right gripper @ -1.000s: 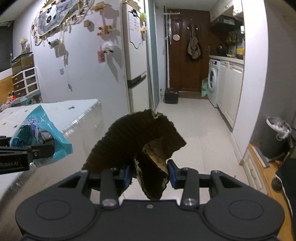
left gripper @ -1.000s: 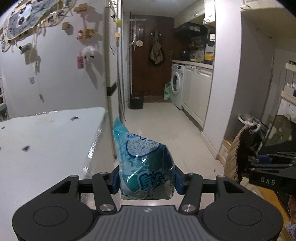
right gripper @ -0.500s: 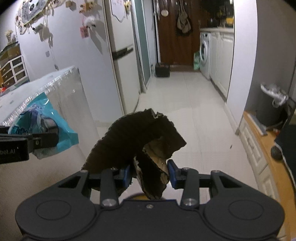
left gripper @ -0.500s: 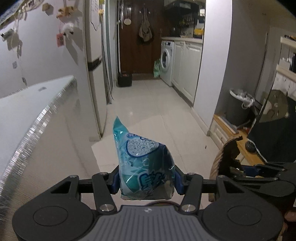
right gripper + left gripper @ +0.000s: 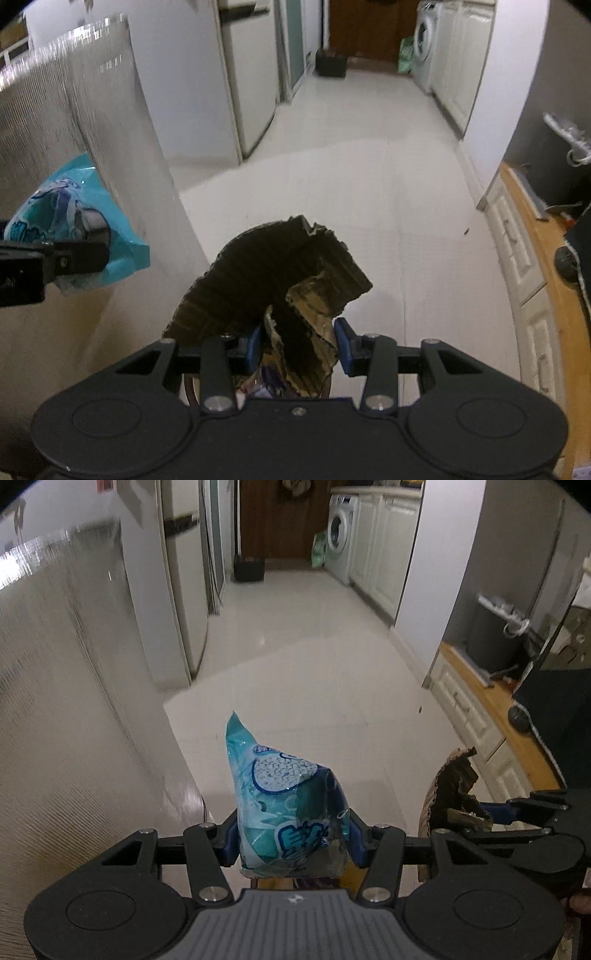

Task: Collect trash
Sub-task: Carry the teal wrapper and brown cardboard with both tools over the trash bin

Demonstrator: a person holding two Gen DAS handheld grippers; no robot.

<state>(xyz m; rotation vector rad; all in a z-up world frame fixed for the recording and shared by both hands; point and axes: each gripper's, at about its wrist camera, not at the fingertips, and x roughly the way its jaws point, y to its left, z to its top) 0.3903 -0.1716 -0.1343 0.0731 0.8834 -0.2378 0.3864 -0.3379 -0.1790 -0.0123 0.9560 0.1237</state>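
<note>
A crumpled teal plastic wrapper with white print stands up between the blue pads of my left gripper, which is shut on it. The right wrist view shows the same wrapper at the left edge. My right gripper is shut on a torn, curled piece of brown corrugated cardboard; this cardboard also shows at the lower right of the left wrist view. Both grippers point steeply down at the pale tiled floor.
A shiny ribbed panel of the counter stands close on the left. Beyond it is a fridge, and a washing machine at the corridor's end. On the right, a wooden step with white drawers and a dark bin with a white liner.
Both grippers have sunk and tipped downward: the counter top has slid up out of view and the floor now fills the frames. Wrapper and cardboard stay held as before.
</note>
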